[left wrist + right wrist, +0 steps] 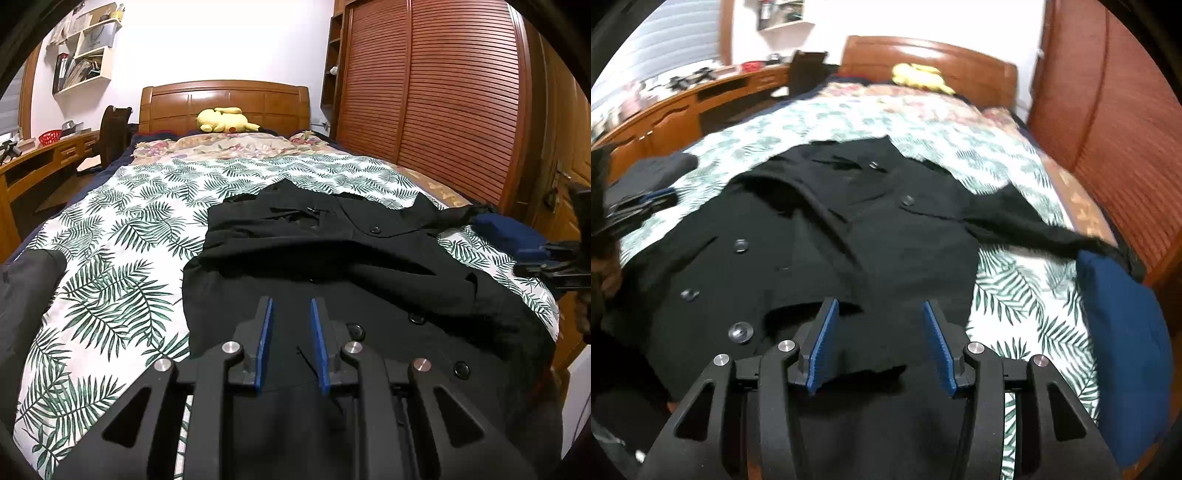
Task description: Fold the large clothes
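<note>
A large black buttoned coat (332, 258) (820, 229) lies spread face up on the bed, one sleeve trailing toward the right edge (1052, 236). My left gripper (292, 304) hovers just over the coat's lower front, its blue pads (266, 332) a narrow gap apart with no cloth pinched between them. My right gripper (880, 306) stands open over the coat's right lower edge, with folded fabric showing below the gap and the pads (825, 339) not pressing on it. The right gripper also shows at the far right of the left wrist view (554, 258), and the left gripper at the far left of the right wrist view (639, 206).
The bed has a leaf-print cover (129, 240). A dark blue cushion (1123, 350) sits at its right edge, a dark grey folded garment (29, 288) at its left. A yellow plush toy (225, 120) lies by the headboard. A louvred wardrobe (443, 92) stands right, a desk (44, 155) left.
</note>
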`<state>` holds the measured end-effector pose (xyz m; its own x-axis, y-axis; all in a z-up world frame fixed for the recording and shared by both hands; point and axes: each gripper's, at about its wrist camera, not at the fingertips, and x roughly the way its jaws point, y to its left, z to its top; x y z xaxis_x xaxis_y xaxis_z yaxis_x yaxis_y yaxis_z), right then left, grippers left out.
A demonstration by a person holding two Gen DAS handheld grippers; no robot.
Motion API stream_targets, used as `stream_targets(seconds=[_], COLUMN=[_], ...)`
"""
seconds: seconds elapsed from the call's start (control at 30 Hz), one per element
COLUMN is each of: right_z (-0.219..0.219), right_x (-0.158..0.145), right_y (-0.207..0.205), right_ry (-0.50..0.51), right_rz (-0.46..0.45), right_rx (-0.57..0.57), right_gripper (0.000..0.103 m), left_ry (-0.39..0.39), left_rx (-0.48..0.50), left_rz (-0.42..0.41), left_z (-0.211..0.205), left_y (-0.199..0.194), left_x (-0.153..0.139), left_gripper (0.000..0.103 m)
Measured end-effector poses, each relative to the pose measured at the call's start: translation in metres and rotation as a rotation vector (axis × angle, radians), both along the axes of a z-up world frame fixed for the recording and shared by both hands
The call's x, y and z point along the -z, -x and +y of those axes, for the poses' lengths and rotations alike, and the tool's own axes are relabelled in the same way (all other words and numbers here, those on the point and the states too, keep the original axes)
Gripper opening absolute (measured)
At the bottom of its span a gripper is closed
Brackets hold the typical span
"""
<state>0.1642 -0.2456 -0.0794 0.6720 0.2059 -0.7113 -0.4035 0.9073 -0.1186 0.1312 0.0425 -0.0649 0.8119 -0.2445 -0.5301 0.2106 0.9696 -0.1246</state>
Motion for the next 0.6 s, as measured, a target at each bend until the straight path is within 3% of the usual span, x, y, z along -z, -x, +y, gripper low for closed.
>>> stream_targets(seconds=[0.37, 0.53, 0.57, 0.6], right_z=[0.003, 0.006, 0.007, 0.008], right_x=[0.068, 0.078, 0.078, 0.077], right_y=[-0.033, -0.032, -0.031, -0.03], right_ry=[-0.006, 0.009, 0.018, 0.024], right_rz=[0.223, 0.24, 0.24, 0.241], right_rx=[0.02, 0.016, 0.006, -0.015], right_gripper=[0.049, 0.05, 0.047, 0.037], left_ry=[0.009, 0.002, 0.0, -0.001], left_rx=[0.018, 0.025, 0.026, 0.026], left_rz=[0.014, 0.023, 0.024, 0.024], left_z=[0.0, -0.003, -0.003, -0.003], left_y=[-0.002, -0.004, -0.004, -0.004], left_x=[0.004, 0.007, 0.007, 0.007], left_gripper=[0.019, 0.019, 0.019, 0.02])
